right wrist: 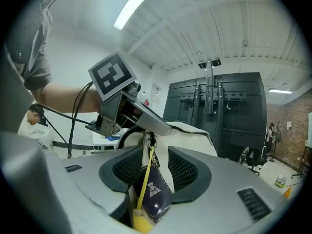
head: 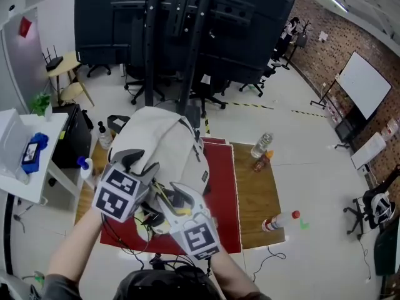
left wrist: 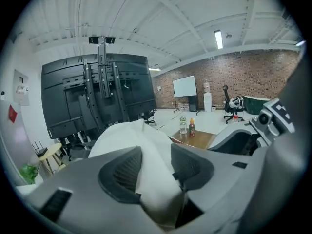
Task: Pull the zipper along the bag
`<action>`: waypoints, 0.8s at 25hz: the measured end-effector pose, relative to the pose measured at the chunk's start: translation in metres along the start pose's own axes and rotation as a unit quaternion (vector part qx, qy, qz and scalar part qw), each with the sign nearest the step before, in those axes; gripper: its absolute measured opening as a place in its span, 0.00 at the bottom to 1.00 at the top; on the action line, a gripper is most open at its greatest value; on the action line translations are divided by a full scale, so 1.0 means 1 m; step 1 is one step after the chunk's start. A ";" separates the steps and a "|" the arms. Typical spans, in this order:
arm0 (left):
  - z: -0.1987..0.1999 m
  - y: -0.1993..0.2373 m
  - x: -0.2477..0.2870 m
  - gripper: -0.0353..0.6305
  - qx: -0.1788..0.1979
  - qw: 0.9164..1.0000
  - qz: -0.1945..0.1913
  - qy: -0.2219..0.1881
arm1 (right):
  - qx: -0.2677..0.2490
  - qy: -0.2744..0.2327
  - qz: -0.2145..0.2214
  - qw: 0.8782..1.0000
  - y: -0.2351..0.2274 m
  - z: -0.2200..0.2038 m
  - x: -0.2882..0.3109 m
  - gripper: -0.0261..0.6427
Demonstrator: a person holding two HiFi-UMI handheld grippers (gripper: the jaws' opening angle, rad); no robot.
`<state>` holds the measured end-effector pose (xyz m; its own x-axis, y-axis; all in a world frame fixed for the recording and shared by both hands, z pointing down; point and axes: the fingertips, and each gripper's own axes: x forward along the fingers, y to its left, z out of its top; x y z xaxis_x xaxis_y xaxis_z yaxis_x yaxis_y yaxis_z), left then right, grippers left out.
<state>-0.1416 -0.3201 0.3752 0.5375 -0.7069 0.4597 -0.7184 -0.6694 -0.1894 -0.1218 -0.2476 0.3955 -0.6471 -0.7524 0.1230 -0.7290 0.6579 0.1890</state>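
A cream backpack lies on a red mat. My left gripper is at its near left side. In the left gripper view a fold of the bag's fabric lies between the parted jaws of the left gripper. My right gripper sits just right of it. In the right gripper view a dark zipper tag on a yellow cord hangs loose between the open jaws of the right gripper. The left gripper's tip sits just above the zipper ring.
The mat covers a wooden table. Two bottles stand at its far right corner, and another bottle lies near the right edge. A black screen stand rises behind the bag. At the left is a white side table.
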 end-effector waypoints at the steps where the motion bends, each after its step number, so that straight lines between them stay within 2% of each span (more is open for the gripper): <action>1: 0.000 0.002 0.000 0.36 -0.008 1.000 -0.008 0.000 | 0.001 -0.001 0.004 1.000 0.001 0.002 0.003 0.29; 6: 0.008 0.007 -0.003 0.20 -0.063 0.996 -0.058 -0.006 | 0.008 -0.012 0.025 1.000 -0.002 0.013 0.018 0.29; 13: 0.016 0.006 0.000 0.16 -0.075 0.995 -0.070 -0.006 | 0.018 0.010 0.090 0.996 -0.003 0.013 0.043 0.29; 19: 0.021 0.011 0.002 0.14 -0.122 0.987 -0.101 -0.013 | 0.018 0.015 0.137 0.990 -0.001 0.015 0.048 0.27; 20: 0.022 0.010 0.003 0.14 -0.126 0.987 -0.103 -0.015 | 0.017 0.014 0.142 0.990 0.001 0.014 0.048 0.24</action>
<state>-0.1382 -0.3339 0.3557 0.6933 -0.5715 0.4390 -0.6780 -0.7238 0.1286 -0.1567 -0.2824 0.3878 -0.8209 -0.5370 0.1943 -0.5258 0.8435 0.1096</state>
